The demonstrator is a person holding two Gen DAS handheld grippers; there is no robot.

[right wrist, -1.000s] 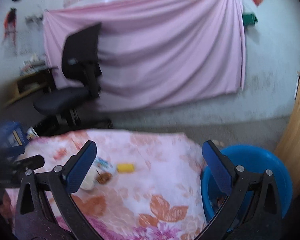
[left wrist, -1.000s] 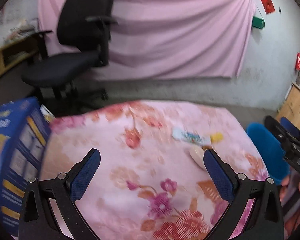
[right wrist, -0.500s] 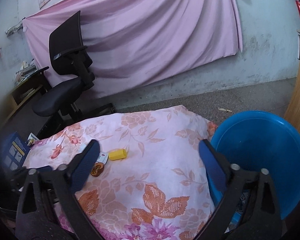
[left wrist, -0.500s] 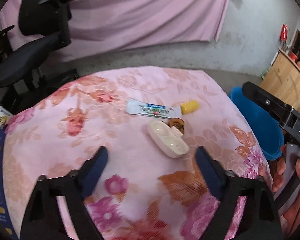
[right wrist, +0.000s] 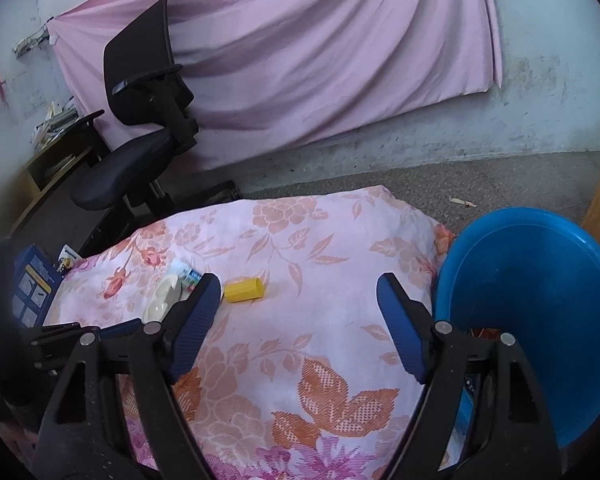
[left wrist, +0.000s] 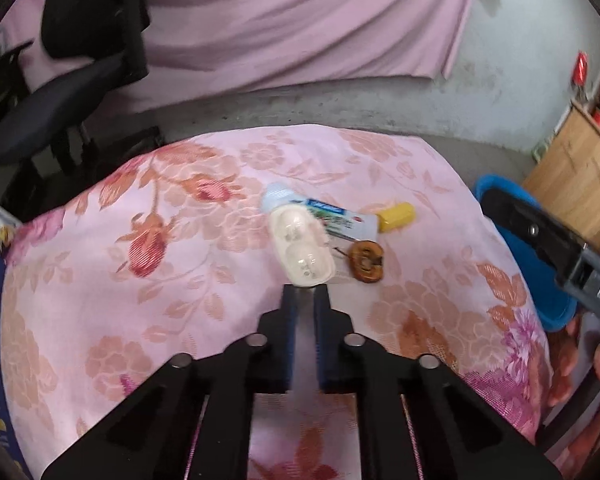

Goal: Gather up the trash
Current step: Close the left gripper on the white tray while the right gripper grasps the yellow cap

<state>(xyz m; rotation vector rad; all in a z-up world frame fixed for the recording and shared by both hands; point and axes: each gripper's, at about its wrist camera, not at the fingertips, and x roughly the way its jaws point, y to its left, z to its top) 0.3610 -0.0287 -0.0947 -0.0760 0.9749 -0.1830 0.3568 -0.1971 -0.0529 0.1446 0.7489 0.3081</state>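
Left tool (left wrist: 305, 298) clamped on white blister tray (left wrist: 302, 250), lifted off table (left wrist: 100, 288). Right tool (right wrist: 298, 320) apart, idle. Tube (left wrist: 340, 222), yellow cap (right wrist: 244, 289), brown scrap (left wrist: 367, 261) remain; blue bin (right wrist: 540, 320) beside table.

Bucket (right wrist: 540, 320) beside table (right wrist: 300, 340), probably touching.

Makeshift room: office chair (right wrist: 140, 120), pink wall drape (right wrist: 300, 60).

left gripper (left wrist: 305, 290): black angular plastic frame, blue ribbed finger pads, round silver screws
right gripper (right wrist: 299, 304): matching black frame, blue ribbed pads, silver screws; white letters "DA" on its grey body
hand (left wrist: 588, 364): bare fingers showing
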